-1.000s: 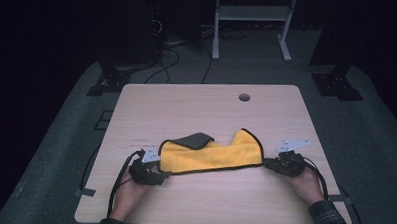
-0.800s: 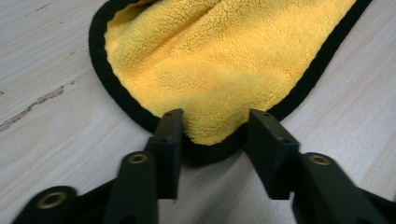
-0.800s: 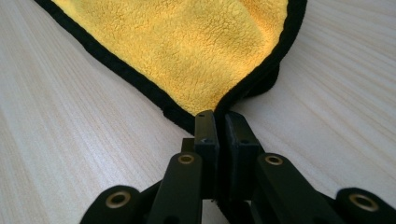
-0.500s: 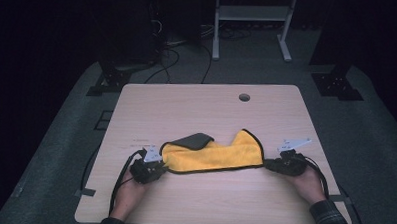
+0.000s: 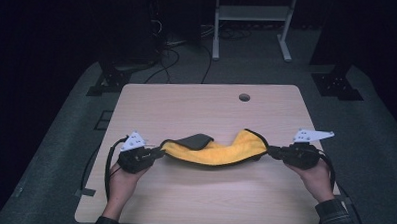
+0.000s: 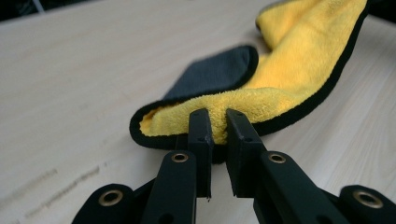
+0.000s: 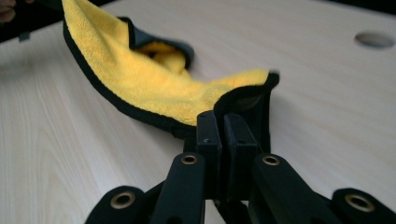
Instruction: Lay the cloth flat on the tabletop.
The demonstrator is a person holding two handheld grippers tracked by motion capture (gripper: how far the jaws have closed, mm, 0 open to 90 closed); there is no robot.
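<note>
A yellow cloth with a black border and a grey underside hangs in a sagging band between my two grippers, just above the wooden table. My left gripper holds its left end. In the left gripper view the jaws have just closed and now pinch the yellow cloth at its edge. My right gripper holds the right end. In the right gripper view its jaws are shut tight on the black-edged corner of the cloth. A grey flap folds over near the left end.
A round cable hole sits near the table's far edge. Beyond the table are a white metal frame, cables on the dark floor and black stands at both sides. Bare wood lies in front of and behind the cloth.
Both hands have risen, lifting the cloth's two ends off the table, so it now sags between them. The left jaws have closed on the cloth's left end.
</note>
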